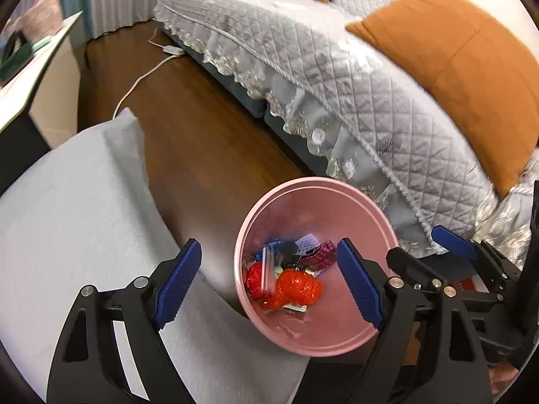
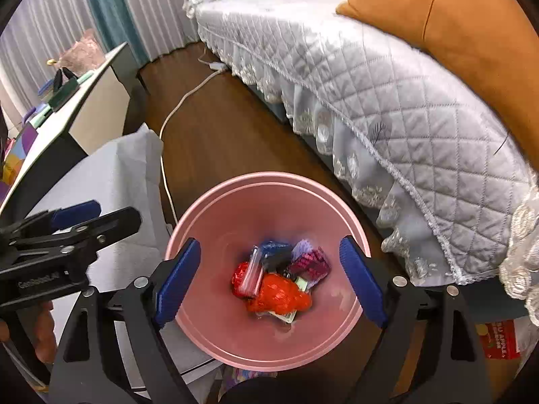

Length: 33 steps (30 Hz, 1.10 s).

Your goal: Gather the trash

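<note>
On the left, the cloth-covered tabletop (image 1: 74,208) is being overhung by the left tongs (image 1: 269,284), spread apart and empty. At centre, the pink bin (image 2: 269,181) on the floor is being overlooked, crumpled wrappers (image 2: 276,293) lying at its bottom. Directly above it, the right tongs (image 2: 271,282) are being held apart, gripping nothing. Any release is best made squarely over the rim.

Your pink bin (image 2: 269,346) stands upright on the floor, low and centre in the right wrist view. Its bottom holds your collected trash: a crumpled red-orange wrapper (image 2: 281,294), a clear plastic strip (image 2: 252,274), a magenta packet (image 2: 310,264), and blue and lilac scraps behind them.
</note>
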### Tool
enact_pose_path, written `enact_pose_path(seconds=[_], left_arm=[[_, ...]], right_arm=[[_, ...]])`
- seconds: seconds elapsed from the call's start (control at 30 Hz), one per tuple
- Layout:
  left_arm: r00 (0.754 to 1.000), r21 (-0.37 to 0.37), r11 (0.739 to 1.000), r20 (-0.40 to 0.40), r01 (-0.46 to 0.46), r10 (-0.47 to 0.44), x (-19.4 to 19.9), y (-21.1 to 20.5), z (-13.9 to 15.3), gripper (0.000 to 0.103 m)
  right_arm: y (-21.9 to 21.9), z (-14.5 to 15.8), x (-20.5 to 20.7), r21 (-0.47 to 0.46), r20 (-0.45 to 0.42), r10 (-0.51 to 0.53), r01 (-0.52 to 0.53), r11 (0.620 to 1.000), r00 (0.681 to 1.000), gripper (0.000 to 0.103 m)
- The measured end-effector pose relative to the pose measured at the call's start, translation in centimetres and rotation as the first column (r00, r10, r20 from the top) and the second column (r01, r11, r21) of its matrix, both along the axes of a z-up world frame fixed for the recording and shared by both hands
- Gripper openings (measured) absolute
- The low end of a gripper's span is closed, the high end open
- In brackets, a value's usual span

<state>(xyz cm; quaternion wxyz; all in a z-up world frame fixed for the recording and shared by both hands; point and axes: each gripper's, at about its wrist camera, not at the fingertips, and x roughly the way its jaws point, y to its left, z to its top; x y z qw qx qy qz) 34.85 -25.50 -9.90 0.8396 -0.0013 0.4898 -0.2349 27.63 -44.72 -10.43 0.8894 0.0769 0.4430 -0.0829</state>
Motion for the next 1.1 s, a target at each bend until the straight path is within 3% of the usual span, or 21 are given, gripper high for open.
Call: enact_pose_path(seconds=[0.17, 0.33, 0.47, 0.57, 0.73, 1.1], left_arm=[[0.991, 0.028, 1.0, 0.134, 0.012, -0.015, -5.8, 3.8, 4.2, 0.082], [0.953, 0.168, 0.983, 0.303, -0.073, 0.019, -13.6, 7.6, 7.4, 0.086], [0.947, 0.149, 0.982, 0.313, -0.118, 0.066, -18.6, 10.8, 8.4, 0.086], [0.916, 0.217, 0.944, 0.369, -0.247, 0.155, -21.8, 12.5, 8.8, 0.086], [0.925, 0.162, 0.958, 0.339, -0.237, 0.171, -24.8, 14.7, 9.1, 0.086], [0.918, 0.148, 0.965, 0.367, -0.218, 0.151, -28.3, 14.9, 9.4, 0.086]], right_arm=[[3.4, 5.2, -5.5, -0.003, 0.15, 0.013, -0.013, 1.0, 0.989, 0.098], [9.6, 8.5, -13.4, -0.066, 0.238, 0.087, -0.073, 0.995, 0.967, 0.098], [13.2, 8.9, -18.0, -0.067, 0.243, 0.119, -0.106, 0.992, 0.963, 0.098], [15.0, 8.7, -20.8, -0.073, 0.236, 0.138, -0.124, 0.99, 0.962, 0.098], [16.2, 8.7, -24.1, -0.072, 0.233, 0.139, -0.125, 0.989, 0.962, 0.098], [16.4, 8.7, -25.9, -0.073, 0.227, 0.14, -0.126, 0.989, 0.964, 0.098]])
